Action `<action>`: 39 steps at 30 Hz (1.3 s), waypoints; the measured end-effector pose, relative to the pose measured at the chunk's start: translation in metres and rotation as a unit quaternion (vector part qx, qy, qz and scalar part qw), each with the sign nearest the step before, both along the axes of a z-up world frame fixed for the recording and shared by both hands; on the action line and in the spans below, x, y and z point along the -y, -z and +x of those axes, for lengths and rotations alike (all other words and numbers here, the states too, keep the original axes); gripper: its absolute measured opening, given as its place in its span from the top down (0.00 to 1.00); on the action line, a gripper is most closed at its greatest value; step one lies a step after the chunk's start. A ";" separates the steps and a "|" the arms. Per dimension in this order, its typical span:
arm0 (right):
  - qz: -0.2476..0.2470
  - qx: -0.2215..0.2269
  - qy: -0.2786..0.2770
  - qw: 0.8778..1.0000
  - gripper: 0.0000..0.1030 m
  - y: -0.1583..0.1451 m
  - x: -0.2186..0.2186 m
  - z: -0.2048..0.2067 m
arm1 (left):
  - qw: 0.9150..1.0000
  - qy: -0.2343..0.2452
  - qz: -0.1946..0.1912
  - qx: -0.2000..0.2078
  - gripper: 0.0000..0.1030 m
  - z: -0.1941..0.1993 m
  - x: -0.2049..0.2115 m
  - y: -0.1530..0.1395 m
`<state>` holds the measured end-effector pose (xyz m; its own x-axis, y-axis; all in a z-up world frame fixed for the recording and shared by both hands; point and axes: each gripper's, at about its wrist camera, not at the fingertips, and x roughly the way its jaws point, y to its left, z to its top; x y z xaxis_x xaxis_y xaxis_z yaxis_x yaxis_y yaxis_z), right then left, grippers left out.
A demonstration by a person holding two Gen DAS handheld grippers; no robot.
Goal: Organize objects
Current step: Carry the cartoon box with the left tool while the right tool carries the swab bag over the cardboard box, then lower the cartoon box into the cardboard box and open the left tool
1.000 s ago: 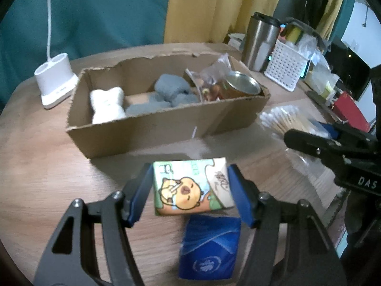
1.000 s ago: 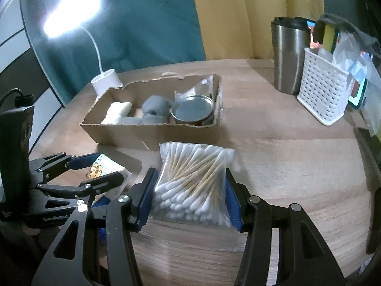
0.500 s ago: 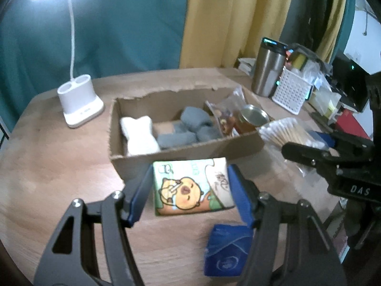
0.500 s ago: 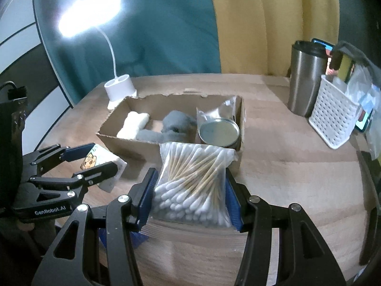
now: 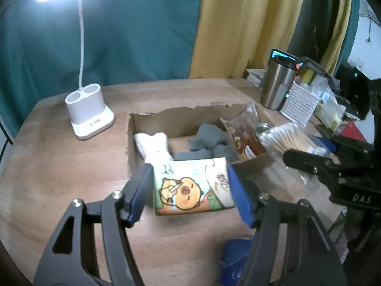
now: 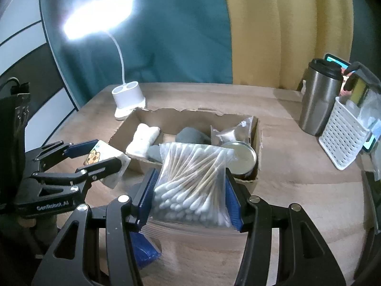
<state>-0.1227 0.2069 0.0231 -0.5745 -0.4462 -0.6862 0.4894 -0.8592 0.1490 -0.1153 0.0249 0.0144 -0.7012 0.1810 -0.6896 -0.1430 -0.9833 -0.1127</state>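
**Ana:** Gripping tight on both sides right now! The left gripper point(image 5: 190, 188) has its blue pads clamped on a small tissue pack printed with an orange cartoon bear point(image 5: 191, 187), held in the air just in front of the near wall of the torn brown cardboard box point(image 5: 152, 119).

**Ben:** And the right gripper point(image 6: 189, 195) is closed on a clear plastic bag of wooden-stemmed cotton swabs point(image 6: 193, 178), pinched from both sides, hanging over the near right end of that box.

**Ana:** Look inside the box: a rolled white cloth point(image 6: 142, 138) at the left end, a bundle of grey fabric point(image 5: 207, 140) in the middle, a crinkly clear snack packet point(image 6: 232, 130) and a round silver-lidded tin point(image 6: 239, 158) at the right end.

**Ben:** From the right wrist view, the swab bag partly covers the tin. I can't tell whether they touch.

**Ana:** Down on the wooden tabletop point(image 5: 59, 166), a dark blue plastic pouch point(image 5: 234, 257) lies flat below the left gripper's right finger.

**Ben:** Behind the box, at its left corner, stands a white desk lamp with a bent neck point(image 6: 128, 100), switched on. Well off to the right, a steel travel tumbler with a black lid point(image 6: 319, 100) stands just beside a white perforated plastic basket point(image 6: 343, 138).
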 end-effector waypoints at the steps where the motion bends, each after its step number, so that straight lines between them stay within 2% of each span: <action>1: 0.000 0.000 0.000 1.000 0.46 0.000 0.001 -0.001 | 1.000 -0.001 0.000 -0.001 0.37 -0.002 0.002 -0.001; 21: -0.023 0.003 -0.006 1.000 0.46 -0.004 0.009 -0.042 | 1.000 -0.021 0.005 0.013 0.37 -0.050 0.004 0.010; 24: -0.031 0.010 -0.007 0.999 0.46 -0.002 0.008 -0.050 | 0.999 -0.037 -0.007 0.008 0.37 -0.059 0.003 0.013; 33: -0.043 0.019 -0.002 0.999 0.46 0.003 0.002 -0.070 | 0.999 -0.044 -0.009 0.025 0.36 -0.089 -0.003 0.024; 39: -0.049 0.032 -0.002 0.998 0.46 0.007 0.000 -0.081 | 0.997 -0.058 -0.028 0.041 0.36 -0.107 -0.009 0.034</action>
<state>-0.2038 0.2070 0.0160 -0.5296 -0.5149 -0.6741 0.4791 -0.8374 0.2632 -0.2228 0.0344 -0.0201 -0.6555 0.0620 -0.7526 -0.0201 -0.9977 -0.0646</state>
